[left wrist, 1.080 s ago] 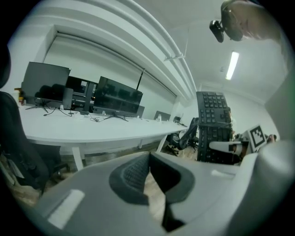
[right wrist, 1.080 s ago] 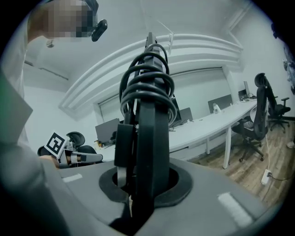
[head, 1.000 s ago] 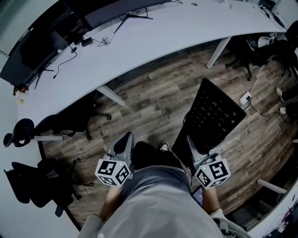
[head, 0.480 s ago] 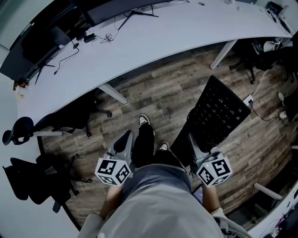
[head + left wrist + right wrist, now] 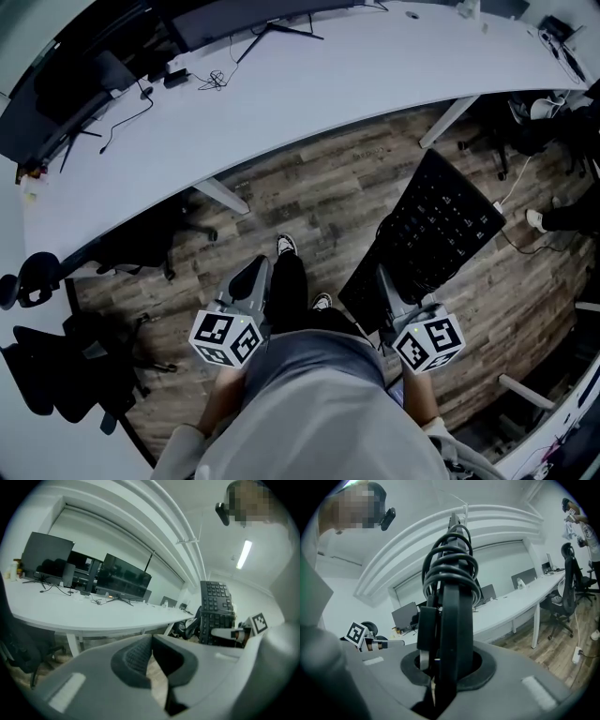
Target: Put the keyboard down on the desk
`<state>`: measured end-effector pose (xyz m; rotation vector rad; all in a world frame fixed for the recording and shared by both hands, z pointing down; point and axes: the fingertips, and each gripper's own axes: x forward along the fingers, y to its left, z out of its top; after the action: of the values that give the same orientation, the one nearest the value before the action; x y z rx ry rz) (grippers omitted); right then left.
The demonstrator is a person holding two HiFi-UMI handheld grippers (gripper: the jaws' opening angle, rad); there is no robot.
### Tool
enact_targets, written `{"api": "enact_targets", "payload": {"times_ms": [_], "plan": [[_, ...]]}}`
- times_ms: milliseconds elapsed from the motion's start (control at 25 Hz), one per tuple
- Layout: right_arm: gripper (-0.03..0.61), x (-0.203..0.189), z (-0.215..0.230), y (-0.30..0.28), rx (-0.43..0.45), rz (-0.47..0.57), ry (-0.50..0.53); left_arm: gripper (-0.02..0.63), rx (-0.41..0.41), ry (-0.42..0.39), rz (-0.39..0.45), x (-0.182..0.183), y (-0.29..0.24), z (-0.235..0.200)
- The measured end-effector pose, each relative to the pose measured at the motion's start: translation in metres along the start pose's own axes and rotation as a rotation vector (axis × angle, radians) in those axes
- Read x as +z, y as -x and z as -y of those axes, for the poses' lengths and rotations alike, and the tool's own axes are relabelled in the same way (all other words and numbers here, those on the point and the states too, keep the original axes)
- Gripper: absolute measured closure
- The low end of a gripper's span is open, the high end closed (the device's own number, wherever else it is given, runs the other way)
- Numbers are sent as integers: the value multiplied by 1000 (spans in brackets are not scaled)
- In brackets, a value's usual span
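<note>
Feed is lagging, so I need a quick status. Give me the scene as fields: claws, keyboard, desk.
right claw: shut on keyboard, at its near edge
left claw: shut, empty
keyboard: in the air over the wood floor, not on the desk
desk: ahead, white, monitors along far edge
cable: coiled against the keyboard

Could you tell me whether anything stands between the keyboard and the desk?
Nothing visible does: only wood floor separates the black keyboard in the right tongs from the white curved desk.
</note>
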<state>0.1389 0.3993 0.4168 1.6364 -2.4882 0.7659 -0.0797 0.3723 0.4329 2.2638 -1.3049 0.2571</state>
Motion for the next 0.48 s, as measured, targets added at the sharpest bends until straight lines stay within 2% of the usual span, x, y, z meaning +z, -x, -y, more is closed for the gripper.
{"api": "enact_targets", "payload": {"times_ms": [200,360,480], "plan": [[505,9,0,-23,18,4,-25,614,5,9,11,16,-17,-17],[505,10,-1,-30,43,1,4,614,14,6,15,22,-25,-22],[505,21,-8,-75,50,-28,-2,614,28,23,0,45,-44,-59]]}}
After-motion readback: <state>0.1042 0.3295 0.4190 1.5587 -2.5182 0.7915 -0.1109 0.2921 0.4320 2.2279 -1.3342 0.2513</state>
